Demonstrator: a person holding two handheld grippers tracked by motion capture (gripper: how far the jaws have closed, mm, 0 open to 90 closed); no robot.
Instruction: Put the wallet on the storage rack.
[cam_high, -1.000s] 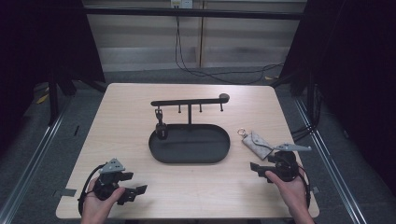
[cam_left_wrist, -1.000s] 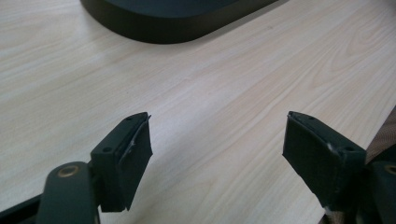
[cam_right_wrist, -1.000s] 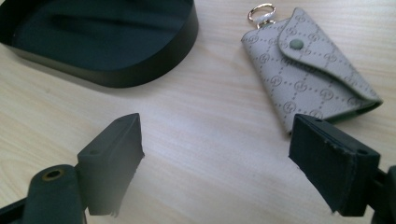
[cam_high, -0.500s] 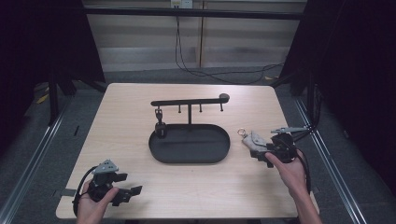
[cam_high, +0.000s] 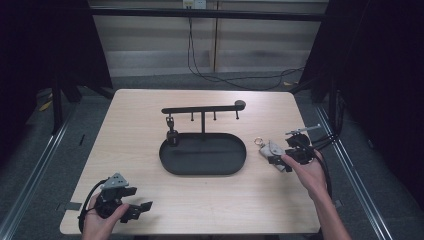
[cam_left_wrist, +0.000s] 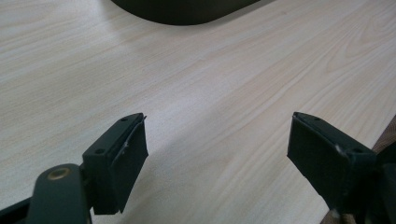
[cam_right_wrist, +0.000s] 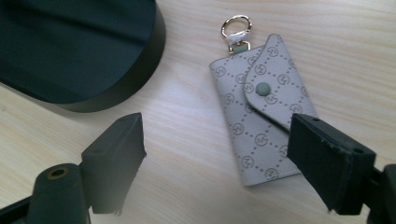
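Over key pouch (cam_right_wrist: 262, 116), gaping right tongs (cam_right_wrist: 219, 158)

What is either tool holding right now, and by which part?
Nothing. Both tools are open; the right tool hovers over the key pouch, not gripping it.

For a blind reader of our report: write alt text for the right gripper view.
A grey patterned key pouch with a snap flap and a gold ring lies flat on the wooden table, just ahead of the right gripper, whose black jaws stand open and apart from it. A black oval tray sits at upper left.
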